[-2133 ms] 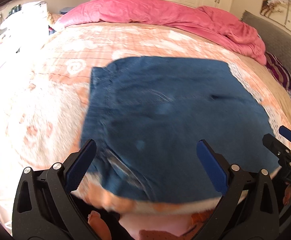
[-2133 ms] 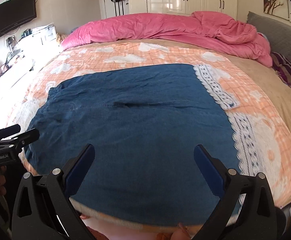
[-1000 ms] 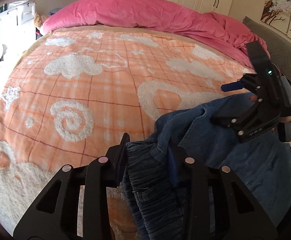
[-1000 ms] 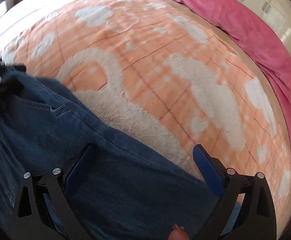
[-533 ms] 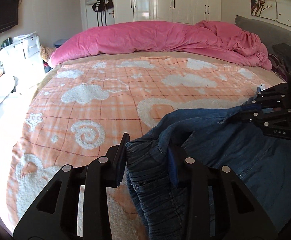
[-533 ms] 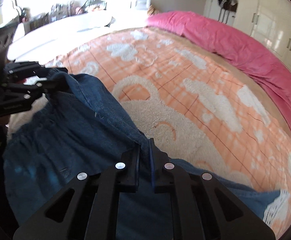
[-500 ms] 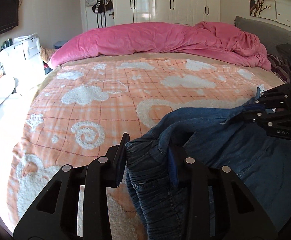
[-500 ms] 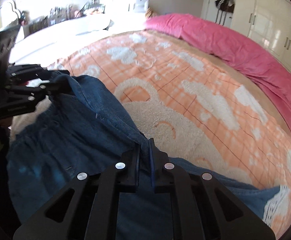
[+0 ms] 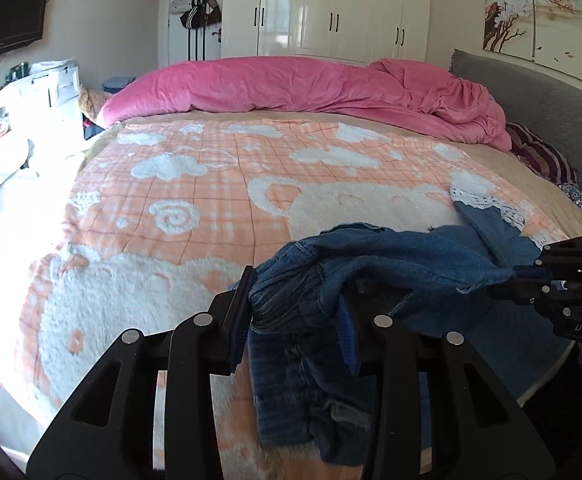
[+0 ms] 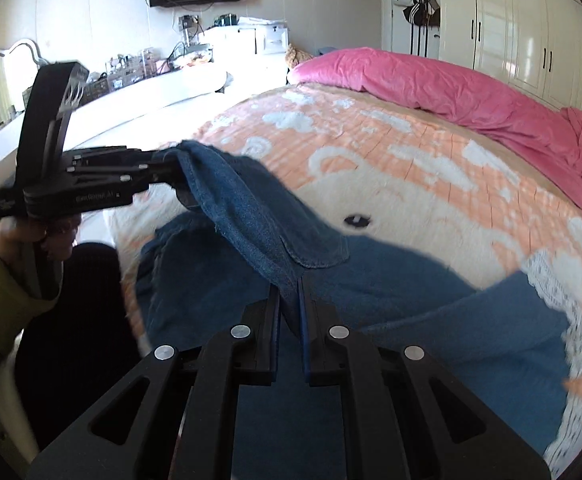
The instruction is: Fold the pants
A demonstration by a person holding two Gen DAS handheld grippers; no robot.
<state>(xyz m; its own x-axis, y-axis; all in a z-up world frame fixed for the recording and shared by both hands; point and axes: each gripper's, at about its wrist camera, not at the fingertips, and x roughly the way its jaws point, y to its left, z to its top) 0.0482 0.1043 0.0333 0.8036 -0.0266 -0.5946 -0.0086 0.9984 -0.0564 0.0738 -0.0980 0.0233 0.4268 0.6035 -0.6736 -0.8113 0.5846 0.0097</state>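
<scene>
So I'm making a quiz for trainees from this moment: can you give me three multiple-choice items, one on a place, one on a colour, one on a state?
1. Where does the pink duvet lie?
A. along the bed's far edge
B. on the floor
C. over the pants

2. What colour are the pants?
A. black
B. blue
C. white

3. How are the left hand-held gripper and right hand-held gripper?
A. both open
B. one open
C. both shut on the pants

Key: 1 A, it is bunched beyond the orange blanket; 2 B, blue denim; 3 C, fabric is pinched in each.
</scene>
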